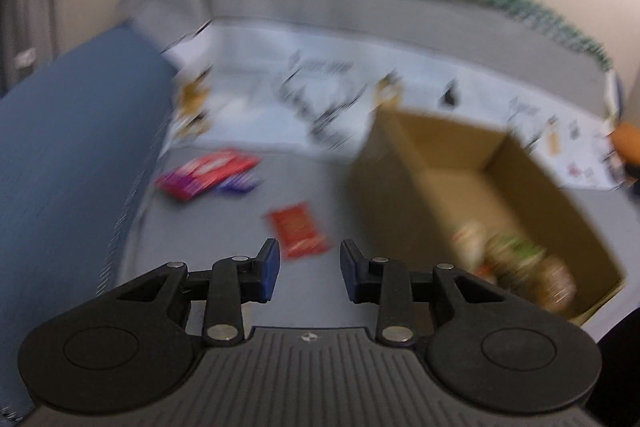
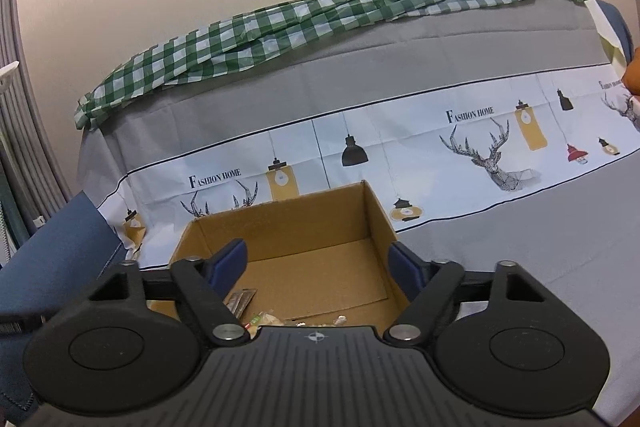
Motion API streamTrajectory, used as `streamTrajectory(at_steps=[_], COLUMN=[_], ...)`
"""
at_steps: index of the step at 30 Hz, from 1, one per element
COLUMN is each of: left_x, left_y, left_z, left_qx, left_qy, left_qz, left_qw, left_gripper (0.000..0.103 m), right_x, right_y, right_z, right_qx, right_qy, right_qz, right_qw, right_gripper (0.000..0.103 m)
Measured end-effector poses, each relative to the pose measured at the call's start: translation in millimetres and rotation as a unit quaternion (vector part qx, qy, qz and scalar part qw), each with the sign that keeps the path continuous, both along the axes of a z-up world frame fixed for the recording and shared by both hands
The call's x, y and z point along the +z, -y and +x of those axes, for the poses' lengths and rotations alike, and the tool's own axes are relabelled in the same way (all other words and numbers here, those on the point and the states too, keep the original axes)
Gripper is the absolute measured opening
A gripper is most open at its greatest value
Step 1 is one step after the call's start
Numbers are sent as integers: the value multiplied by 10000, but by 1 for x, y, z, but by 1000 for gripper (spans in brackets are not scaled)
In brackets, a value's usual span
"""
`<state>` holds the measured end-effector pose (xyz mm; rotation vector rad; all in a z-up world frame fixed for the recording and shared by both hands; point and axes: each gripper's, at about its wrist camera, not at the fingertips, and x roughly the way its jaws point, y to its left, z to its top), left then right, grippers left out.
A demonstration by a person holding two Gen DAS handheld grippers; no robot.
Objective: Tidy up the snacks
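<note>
The left claw [image 1: 309, 269] stands partly open with nothing in it, just short of a red snack packet [image 1: 298, 233] lying on the grey tabletop [image 1: 240, 227]. The right claw [image 2: 318, 267] gapes wide and empty over a cardboard box [image 2: 374, 217] holding a few snacks [image 2: 240, 301]. Farther left lie 2 more packets [image 1: 208, 173].

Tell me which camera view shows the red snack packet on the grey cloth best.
The left wrist view: the red snack packet lies in the open on the grey cloth, just ahead of the left gripper, though blurred. The right wrist view shows nothing of it, only the cardboard box.
</note>
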<state>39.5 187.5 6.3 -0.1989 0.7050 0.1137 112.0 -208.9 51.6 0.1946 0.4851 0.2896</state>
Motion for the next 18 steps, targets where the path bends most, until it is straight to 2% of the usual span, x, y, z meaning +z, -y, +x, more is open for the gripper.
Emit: streamTrajectory(at_steps=[5, 6, 8, 10, 14, 18], left_x=[-45, -54, -70, -75, -87, -87], left_y=[-37, -40, -53, -64, -67, -62], left_z=[-15, -18, -18, -14, -5, -4], left_qx=[121, 113, 188, 300, 140, 4], left_qy=[-467, -551, -870, -990, -1441, -1528], left_qz=[-31, -77, -507, -783, -976, -896], left_qw=[9988, 9984, 9947, 9915, 9846, 9842], left_gripper=[38, 41, 43, 61, 62, 61], right_x=[-1, -1, -1, -1, -2, -3], right_y=[-4, -5, -6, -7, -13, -20], right_z=[2, 2, 3, 4, 5, 6], right_qx=[10, 7, 7, 10, -30, -75], right_qy=[-59, -72, -102, -126, -179, -215], right_qz=[-40, -57, -78, -97, -207, -308], right_qw=[10000, 10000, 9999, 9999, 9996, 9993], right_gripper=[67, 65, 62, 59, 59, 59])
